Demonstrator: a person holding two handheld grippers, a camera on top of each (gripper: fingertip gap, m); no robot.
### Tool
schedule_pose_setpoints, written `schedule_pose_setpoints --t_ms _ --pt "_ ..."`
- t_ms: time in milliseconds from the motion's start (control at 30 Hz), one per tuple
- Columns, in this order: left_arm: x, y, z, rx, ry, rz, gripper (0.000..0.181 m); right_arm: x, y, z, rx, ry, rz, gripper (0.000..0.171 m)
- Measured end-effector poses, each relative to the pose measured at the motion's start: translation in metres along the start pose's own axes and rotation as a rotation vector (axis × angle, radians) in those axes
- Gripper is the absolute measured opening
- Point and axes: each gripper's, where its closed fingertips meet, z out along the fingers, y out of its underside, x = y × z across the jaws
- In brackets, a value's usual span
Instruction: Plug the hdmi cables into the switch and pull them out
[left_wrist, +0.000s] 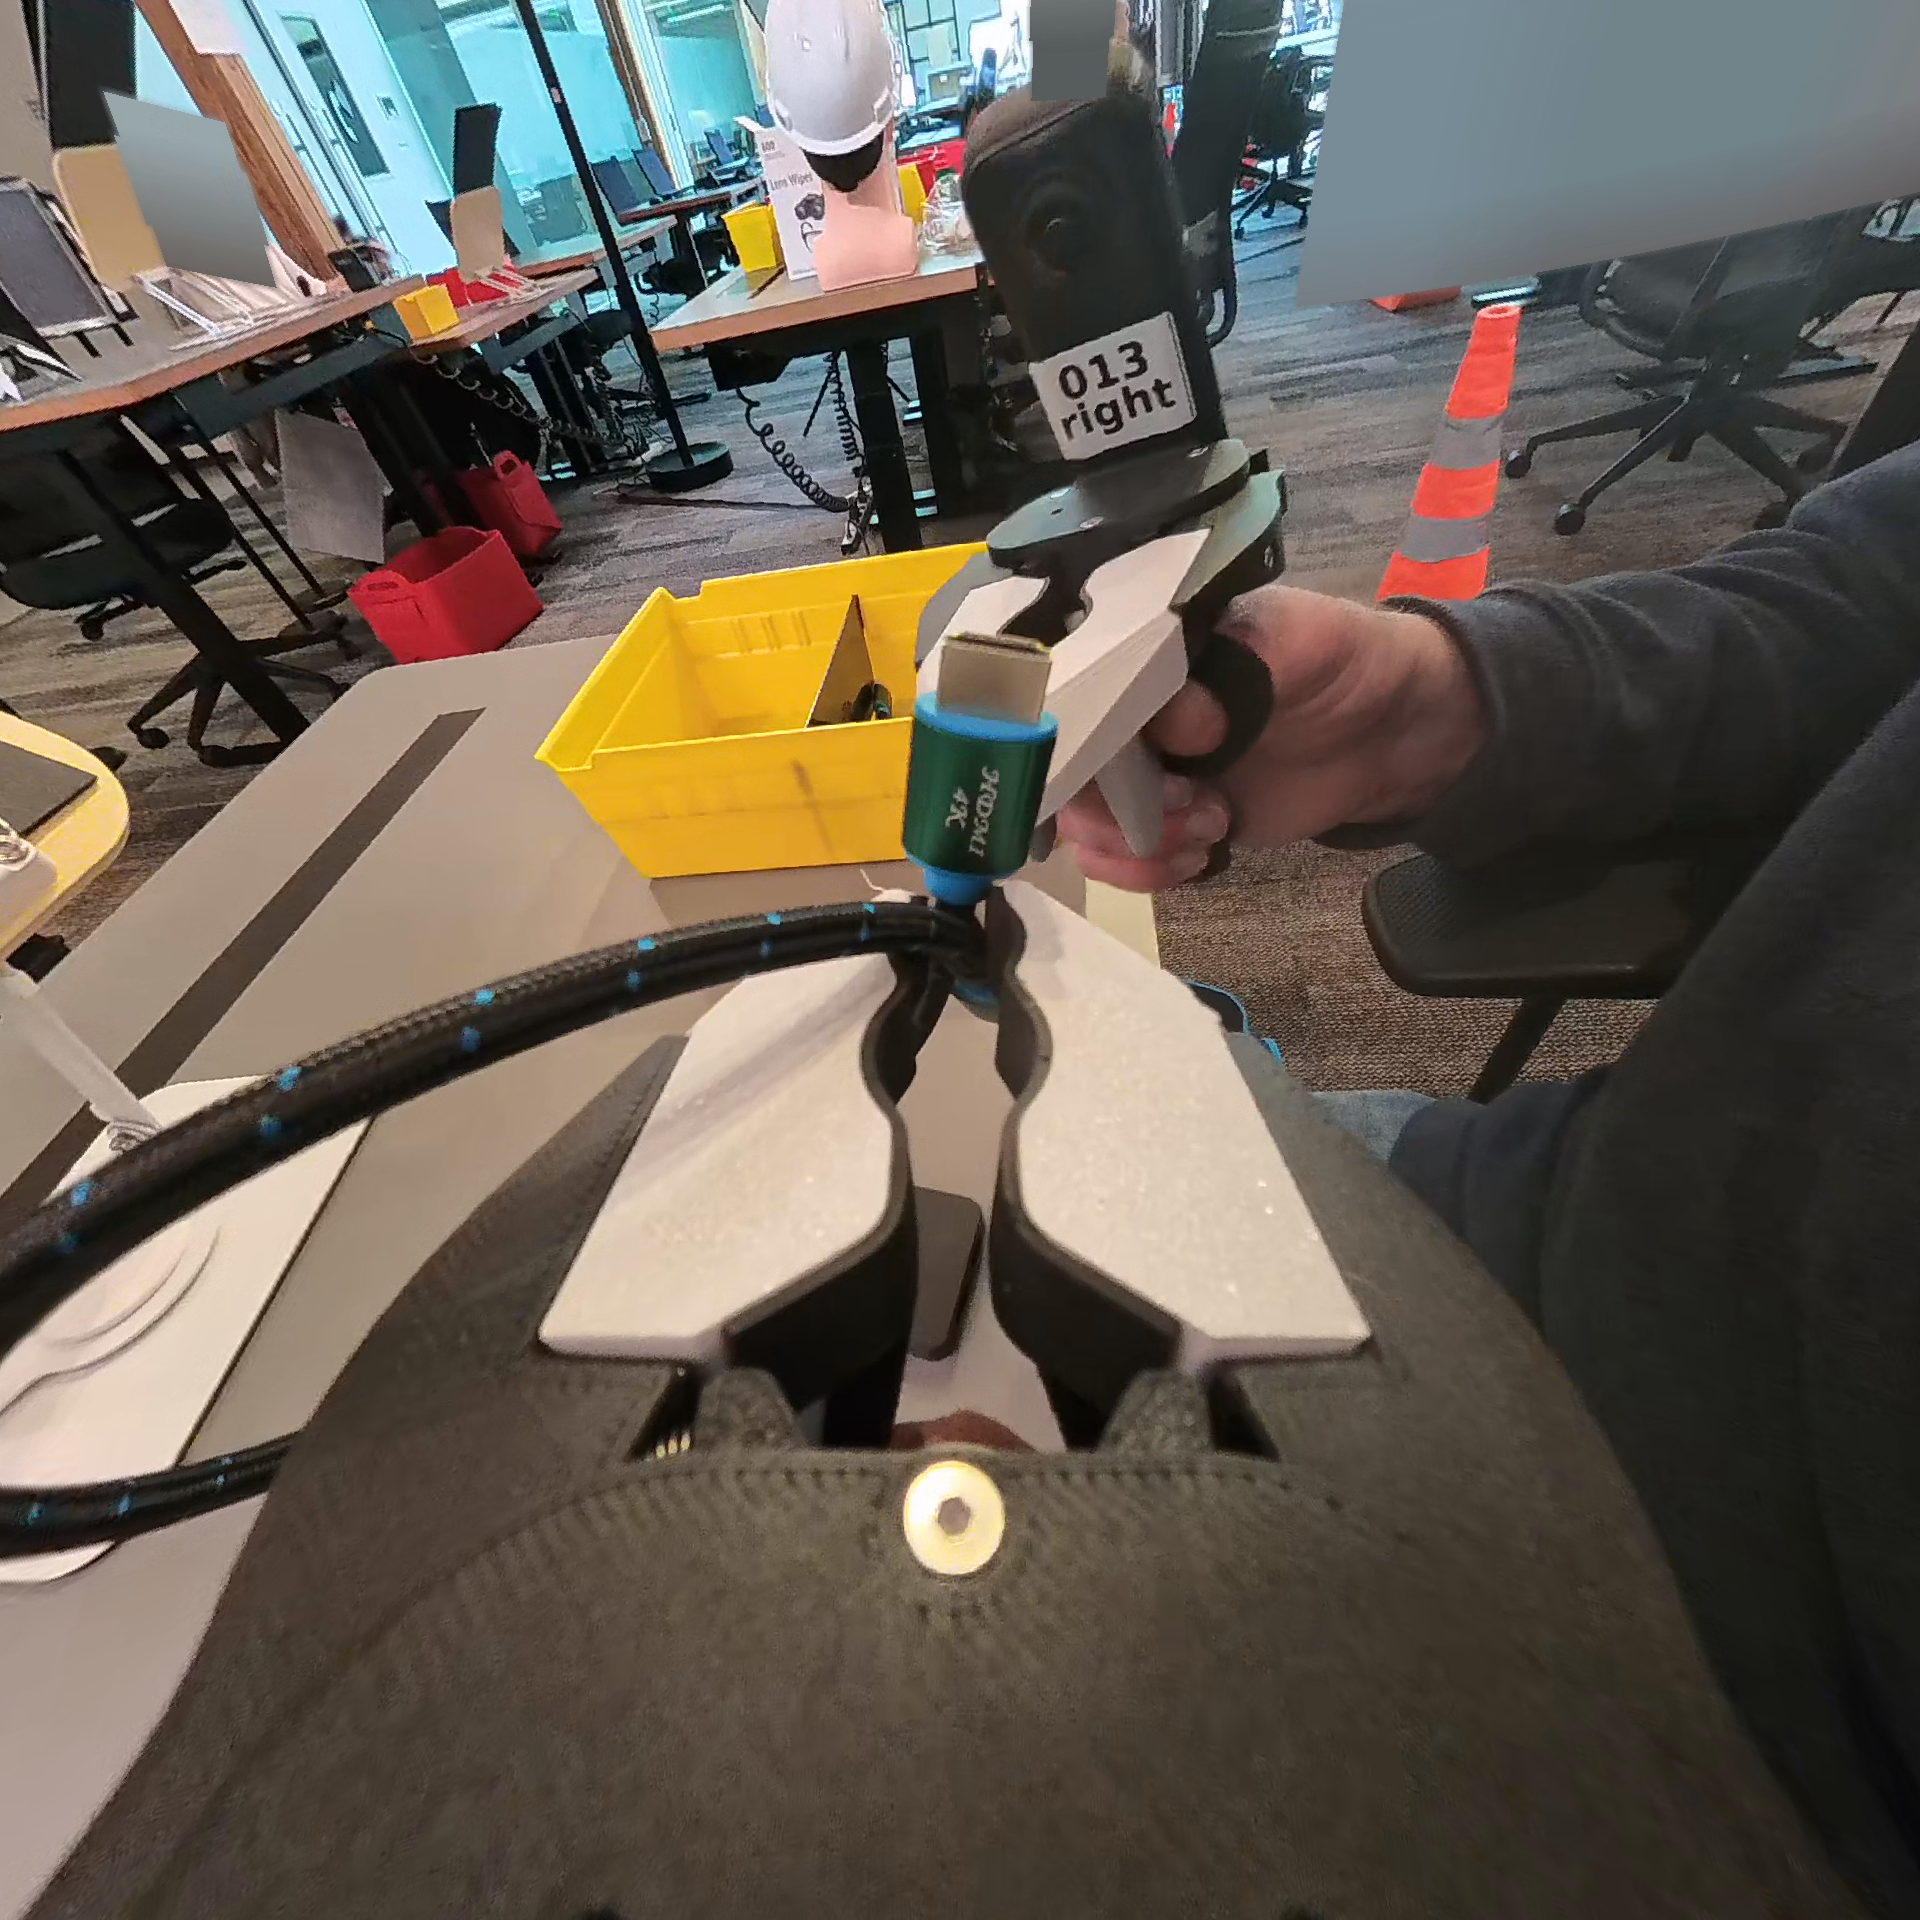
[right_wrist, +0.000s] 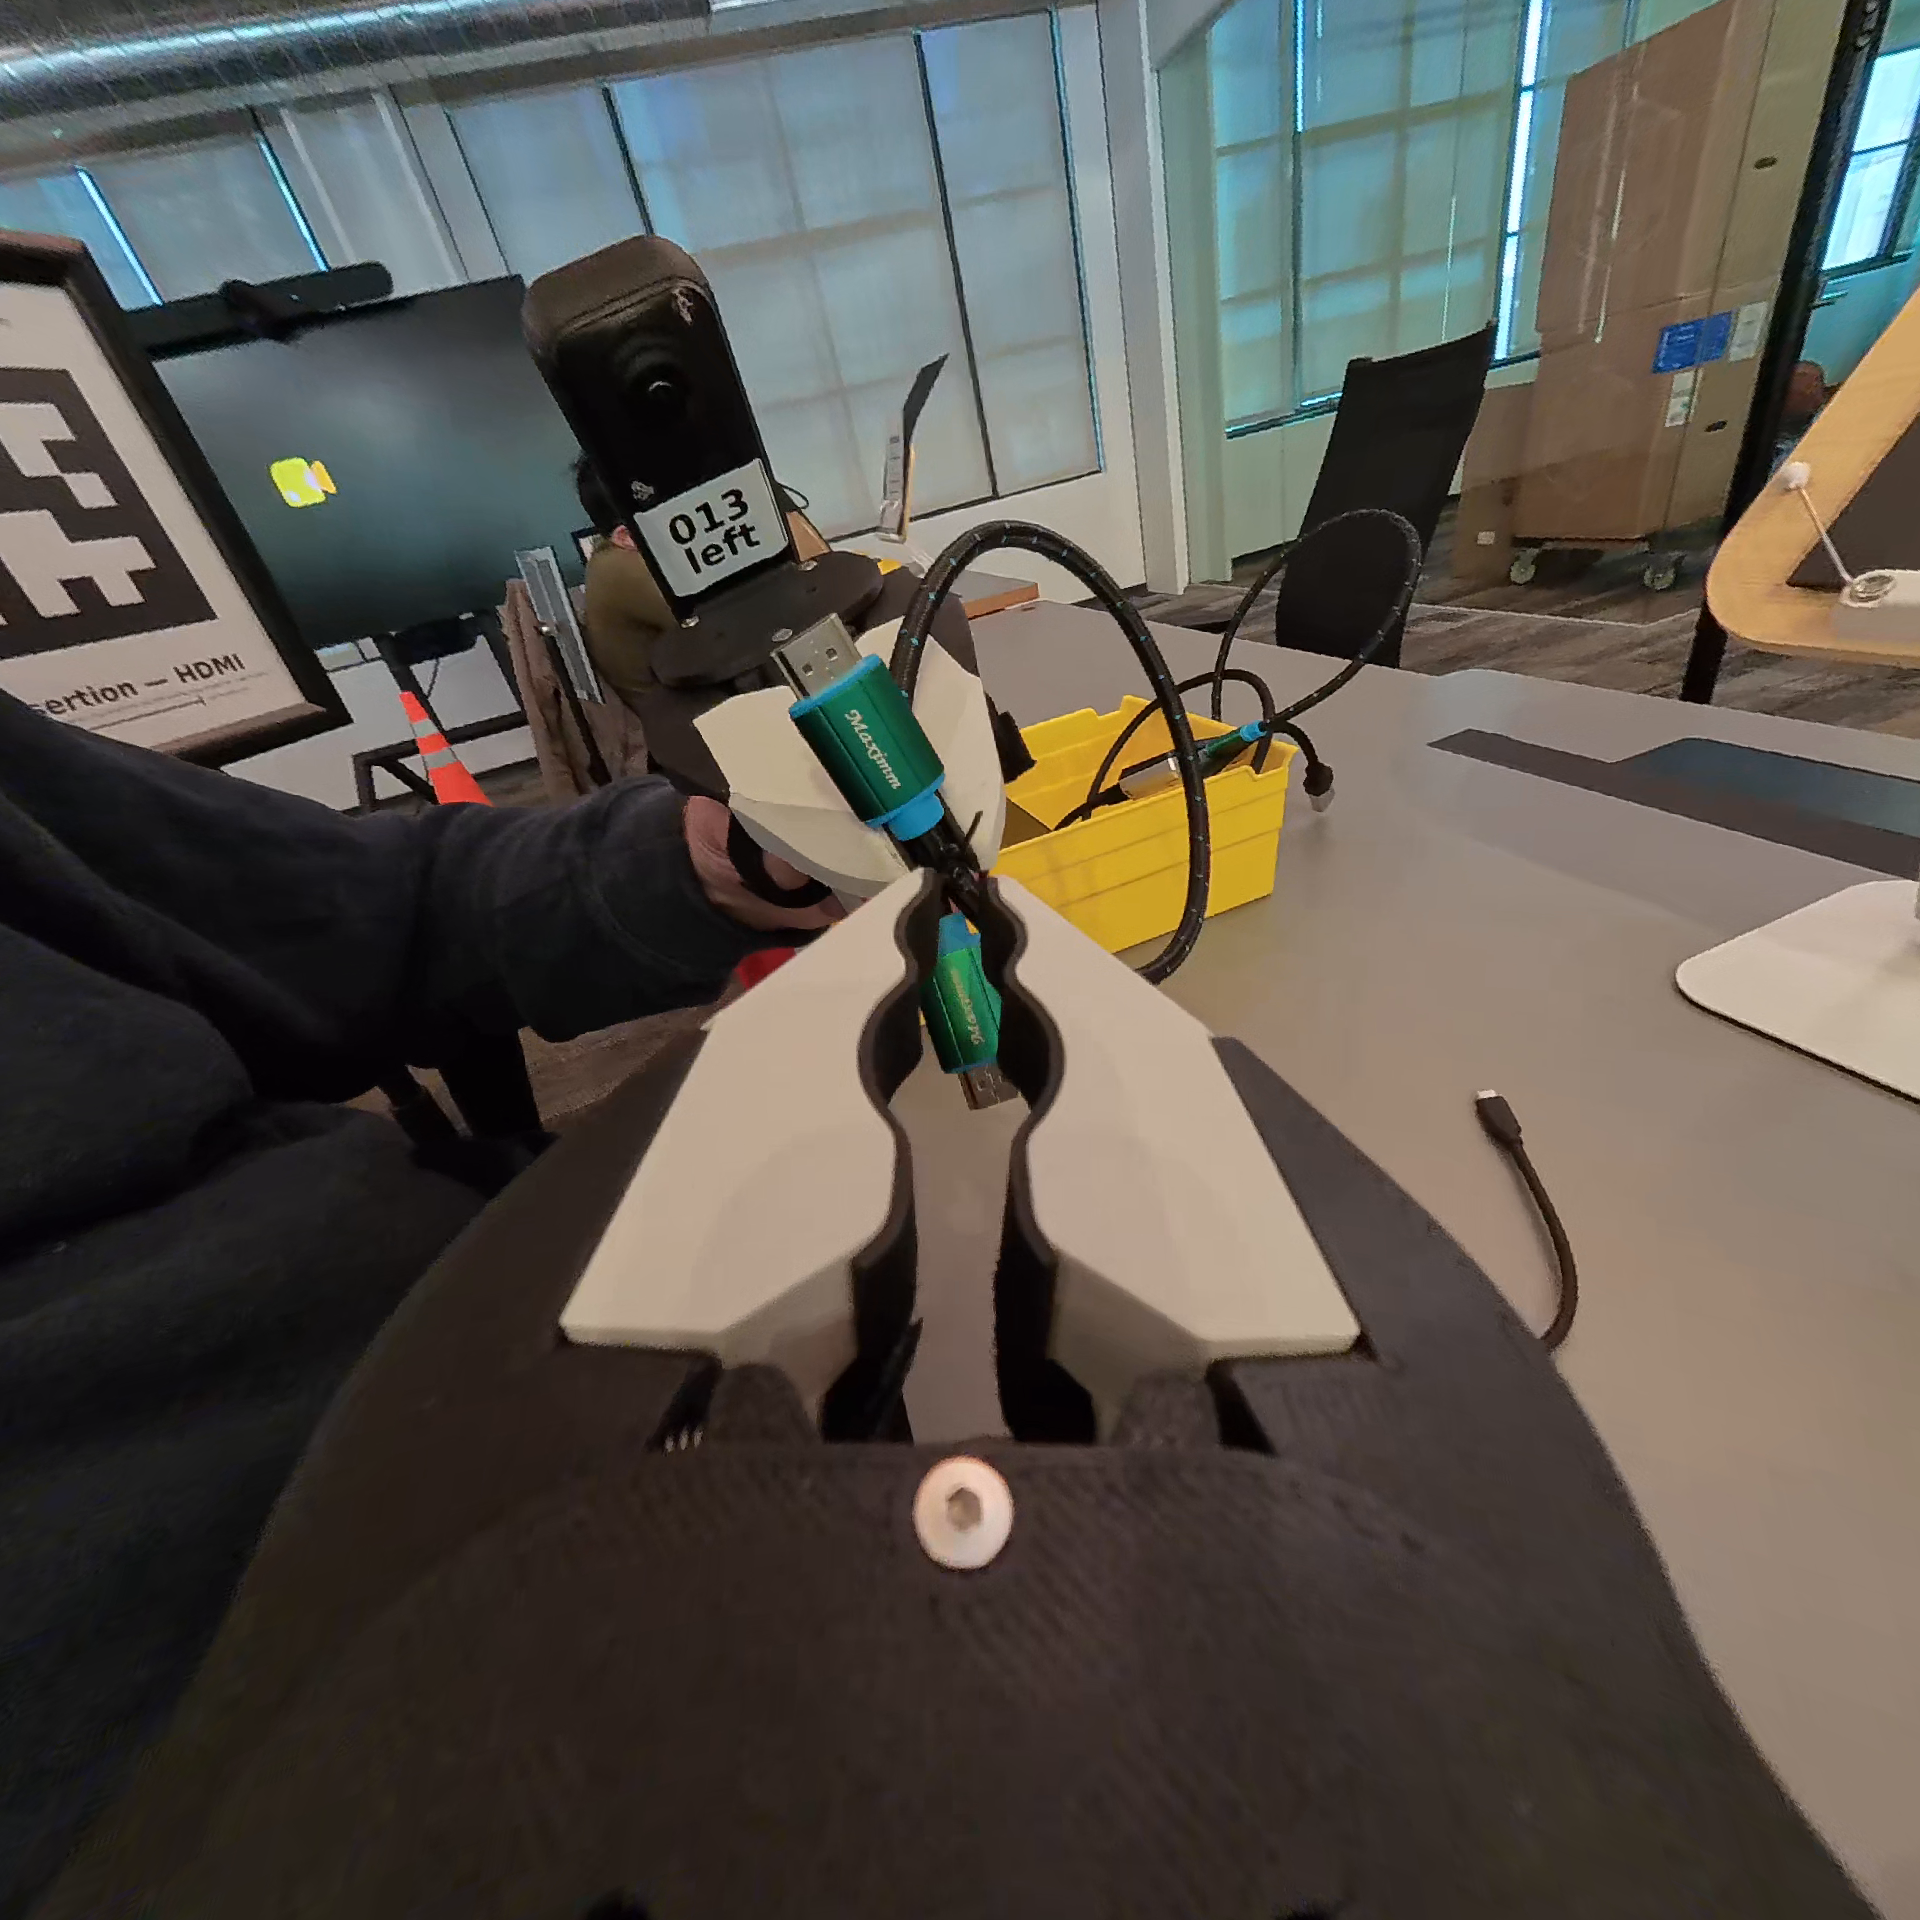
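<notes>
The green plug (left_wrist: 977, 774) stood upright in the air, metal tip up, above the near edge of the surface (right_wrist: 1351, 1039). Its braided cable (left_wrist: 416, 1049) looped away to the left and back. The left hand-held gripper (left_wrist: 966, 920) was closed on the cable just under the plug's blue collar. From the opposite side, the right hand-held gripper (right_wrist: 961, 894) had its tips pinched on the same bundled stretch, as far as could be judged. A second plug (right_wrist: 961, 1013) hung tip-down in the hollow between its fingers, apparently loose there. A yellow bin (left_wrist: 727, 790) just behind held more cables, and a thin black lead (right_wrist: 1527, 1195) lay apart on the surface. No switch showed in either view, so nothing was yet plugged in. The step in hand looked like sorting the cable between the two hand-held grippers, early in the task. The next move would likely call for one hand-held gripper to release the cable and take the plug by its body. It would then have to bring the tip squarely to a port, with the stiff loop kept from twisting it off line.
</notes>
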Motion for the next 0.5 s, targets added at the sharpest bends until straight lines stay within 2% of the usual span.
schedule_pose_setpoints --t_ms 500 --pt "0.0015 0.0003 0.0012 0.0 0.001 0.0 0.01 0.0019 0.0029 -0.0009 -0.017 0.018 0.005 0.0"
